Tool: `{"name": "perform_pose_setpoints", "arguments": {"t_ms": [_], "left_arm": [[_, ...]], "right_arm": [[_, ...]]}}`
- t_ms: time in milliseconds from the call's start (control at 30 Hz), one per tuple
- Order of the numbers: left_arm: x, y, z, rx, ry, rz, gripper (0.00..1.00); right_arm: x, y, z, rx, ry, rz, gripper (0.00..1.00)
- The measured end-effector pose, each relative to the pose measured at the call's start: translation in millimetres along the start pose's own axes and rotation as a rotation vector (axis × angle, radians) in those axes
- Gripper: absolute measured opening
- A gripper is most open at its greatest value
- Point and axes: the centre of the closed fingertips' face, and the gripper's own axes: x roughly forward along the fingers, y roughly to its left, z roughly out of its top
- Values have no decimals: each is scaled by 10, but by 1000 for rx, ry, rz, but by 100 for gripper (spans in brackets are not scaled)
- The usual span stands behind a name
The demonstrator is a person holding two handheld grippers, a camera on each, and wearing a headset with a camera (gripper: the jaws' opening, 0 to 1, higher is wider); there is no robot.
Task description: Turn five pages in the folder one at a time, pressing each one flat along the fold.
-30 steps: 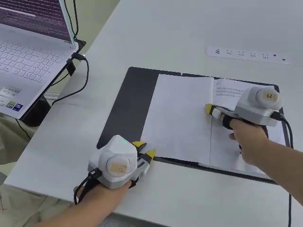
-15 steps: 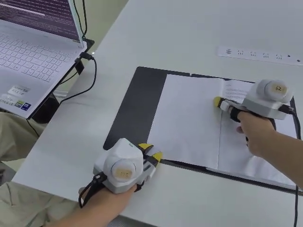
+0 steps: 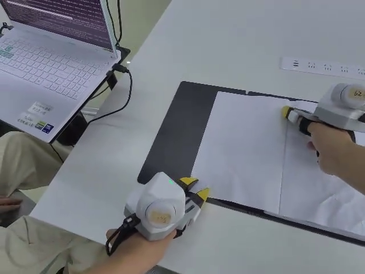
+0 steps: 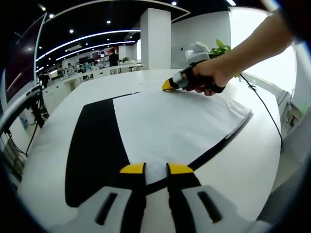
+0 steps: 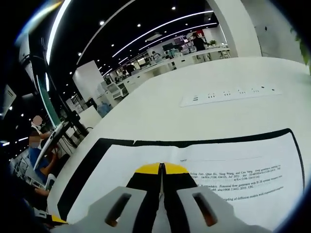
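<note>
Right gripper [image 3: 287, 112] rests on the page [image 3: 245, 148] by the fold.
Its fingers are clenched; the left gripper's [image 3: 195, 188] are slightly parted, seemingly empty, at the folder's [image 3: 171, 131] edge.

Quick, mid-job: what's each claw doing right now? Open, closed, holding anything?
Left claw: open a little, holding nothing, at the near edge of the folder.
Right claw: closed, nothing between the jaws, tips at the open page.

The white tabletop [image 3: 228, 45] carries an open folder [image 3: 171, 131] lying flat toward its near edge. A white power strip [image 3: 322, 67] lies toward the far edge. A black cable [image 3: 108, 108] loops in over the left edge.
</note>
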Motion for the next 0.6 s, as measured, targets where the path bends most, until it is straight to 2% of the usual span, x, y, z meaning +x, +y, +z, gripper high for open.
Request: {"name": "perform_pose_setpoints", "arguments": {"t_ms": [67,267,400,500,600], "left_arm": [[-2,-1,1,-1,-1,-1,15],[-7,-3,5,1,1,-3,15],[-8,-2,5,-1,-2,-3,15],[-9,-2,6,2,1,-3,15],[-9,-1,6,2,2,-6,15]], "right_arm": [[90,-93,36,2,-5,-11,0],[205,-143,73,-27,-12,-20,0],[321,-247,107,-29,-8,-30,0],[290,-229,97,-51,-2,-35,0],[268,-233,69,-43,3,-29,0]]}}
